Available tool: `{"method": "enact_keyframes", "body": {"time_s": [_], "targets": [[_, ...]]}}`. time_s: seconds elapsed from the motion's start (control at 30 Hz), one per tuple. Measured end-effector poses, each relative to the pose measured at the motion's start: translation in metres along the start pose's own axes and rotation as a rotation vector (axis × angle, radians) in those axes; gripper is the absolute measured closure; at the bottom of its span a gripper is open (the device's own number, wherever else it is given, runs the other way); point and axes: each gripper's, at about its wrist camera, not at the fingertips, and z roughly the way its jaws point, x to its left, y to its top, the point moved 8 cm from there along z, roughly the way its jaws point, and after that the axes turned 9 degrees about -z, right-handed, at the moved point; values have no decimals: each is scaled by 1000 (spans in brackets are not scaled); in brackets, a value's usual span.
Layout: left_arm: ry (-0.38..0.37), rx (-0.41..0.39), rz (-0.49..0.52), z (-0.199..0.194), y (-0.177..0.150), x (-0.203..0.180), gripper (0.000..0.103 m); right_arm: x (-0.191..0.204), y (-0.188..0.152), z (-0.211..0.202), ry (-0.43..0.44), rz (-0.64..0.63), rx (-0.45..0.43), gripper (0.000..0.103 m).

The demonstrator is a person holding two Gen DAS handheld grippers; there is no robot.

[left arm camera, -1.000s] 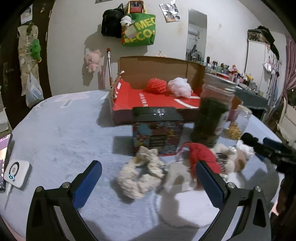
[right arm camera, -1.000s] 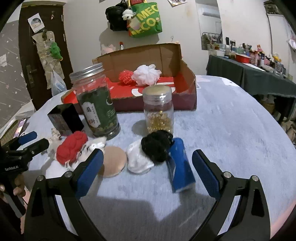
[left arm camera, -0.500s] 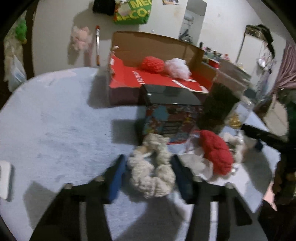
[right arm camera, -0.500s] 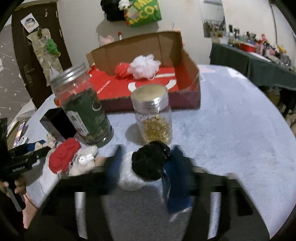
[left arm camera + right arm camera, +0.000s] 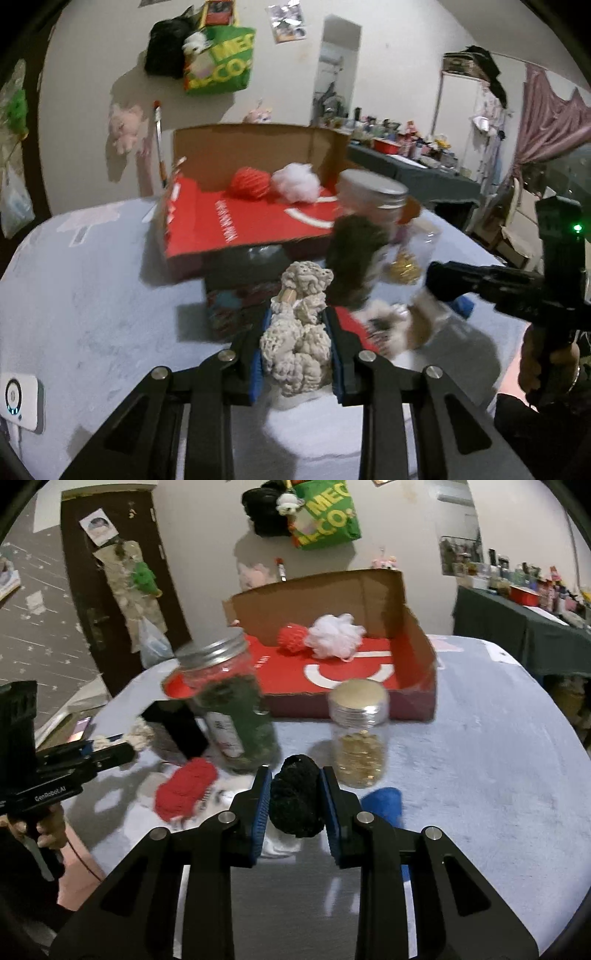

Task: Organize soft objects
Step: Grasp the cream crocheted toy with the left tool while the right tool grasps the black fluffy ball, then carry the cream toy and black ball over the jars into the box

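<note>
The left gripper (image 5: 297,345) pinches a cream knitted scrunchie (image 5: 295,332) between its blue pads; its jaws have just been closing, and the fabric bulges above and below the pads. The right gripper (image 5: 295,801) likewise pinches a black woolly scrunchie (image 5: 295,799), its jaws also just closing on it. Both pieces look squeezed rather than hooked, so the grip should be kept firm and each raised straight up before any travel, or a loose loop may drag its neighbours.

Just beyond the left gripper's tips and a little to their right lie a red knitted piece (image 5: 354,326) and a small white plush toy (image 5: 399,325). Directly ahead stands a dark printed tin box (image 5: 236,295), which the cream scrunchie must clear. Left of the right gripper lies the same red piece; a blue cloth (image 5: 382,803) sits just right of its tips.

Further ahead of the right gripper stand two hard obstacles: a tall glass jar with dark green contents (image 5: 232,709) to the left and a small clear jar of gold beads (image 5: 360,734) to the right, with a gap between them. Beyond them sits an open cardboard box with a red floor (image 5: 417,664), already holding a red mesh ball (image 5: 291,638) and a white mesh puff (image 5: 336,635). It is probably the goal, its near wall low. The right side of the grey-blue tablecloth (image 5: 498,757) offers the clearest way round.
</note>
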Motion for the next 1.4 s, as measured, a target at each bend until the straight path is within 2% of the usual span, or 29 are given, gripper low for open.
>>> {"method": "enact_keyframes", "body": {"time_s": [0.2,0.4,0.67,1.0,1.4], "targets": [[-85,23,21,16,4,-33,73,12,8,0,39,-29,-19,77],[-128,66,26,35,1,-50,73,22,16,1,98,-29,-33,77],[-134,95,20,44,-5,-56,73,28,11,12,141,-19,-12,77],[-127,92,17,42,-6,-54,73,26,9,12,150,-5,-11,77],[-73,61,-41,8,-6,-6,73,-18,-1,-4,120,95,-11,77]]}}
